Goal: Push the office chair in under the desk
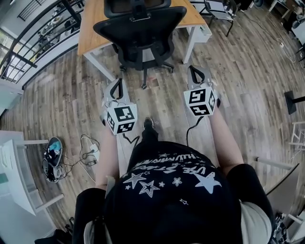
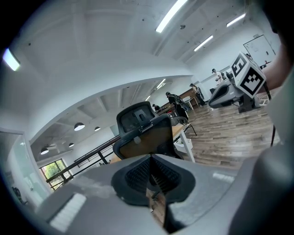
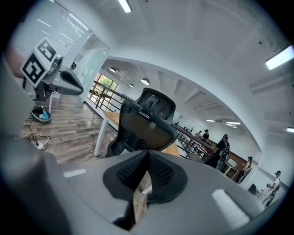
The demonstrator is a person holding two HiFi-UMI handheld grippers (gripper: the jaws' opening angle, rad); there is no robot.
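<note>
A black office chair stands with its seat tucked between the white legs of the wooden-topped desk, its backrest facing me. My left gripper and right gripper hover side by side over the plank floor, short of the chair's wheeled base and not touching it. Both are shut with nothing between the fingers. The left gripper view looks past the shut left gripper at the chair's back. In the right gripper view, the right gripper likewise points at the chair.
Cables and a power strip lie on the floor at the left beside a white table. A black railing runs behind the desk. Another chair stands at the top right. My foot is between the grippers.
</note>
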